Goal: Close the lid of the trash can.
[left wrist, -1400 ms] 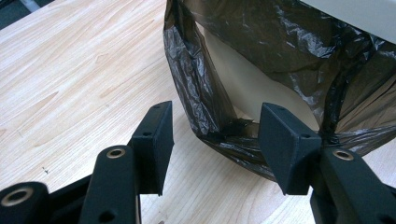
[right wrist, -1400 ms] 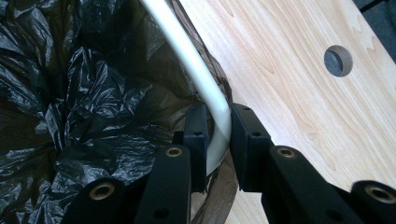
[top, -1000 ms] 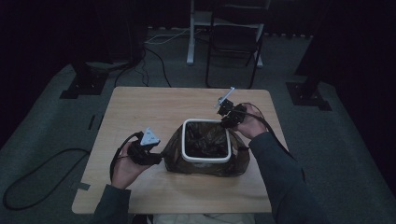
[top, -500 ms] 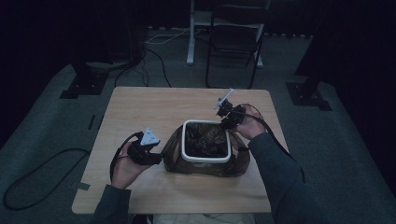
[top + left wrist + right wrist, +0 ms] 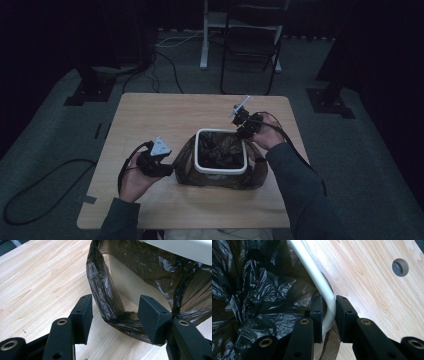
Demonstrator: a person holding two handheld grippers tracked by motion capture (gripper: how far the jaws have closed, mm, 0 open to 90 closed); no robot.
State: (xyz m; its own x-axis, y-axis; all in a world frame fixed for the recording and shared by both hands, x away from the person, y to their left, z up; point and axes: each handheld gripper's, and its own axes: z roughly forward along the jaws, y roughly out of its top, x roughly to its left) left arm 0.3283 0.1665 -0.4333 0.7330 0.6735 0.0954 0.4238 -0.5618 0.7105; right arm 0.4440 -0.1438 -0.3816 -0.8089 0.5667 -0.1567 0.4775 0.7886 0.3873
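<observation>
High view: one white rectangular plastic bin (image 5: pixel 220 171), lined with one dark translucent plastic bag (image 5: pixel 186 161), stands near the front edge of the light wooden tabletop (image 5: pixel 165 112); the left gripper (image 5: pixel 166 170) sits at the bag's left skirt, the right gripper (image 5: pixel 239 129) at the bin's far right corner.

Left gripper view: the jaws stand open around a bag fold (image 5: pixel 110 302); close squarely on the doubled film, not the wall.

Right gripper view: the jaws clamp the white rim (image 5: pixel 322 286); hold the bin steady.
</observation>
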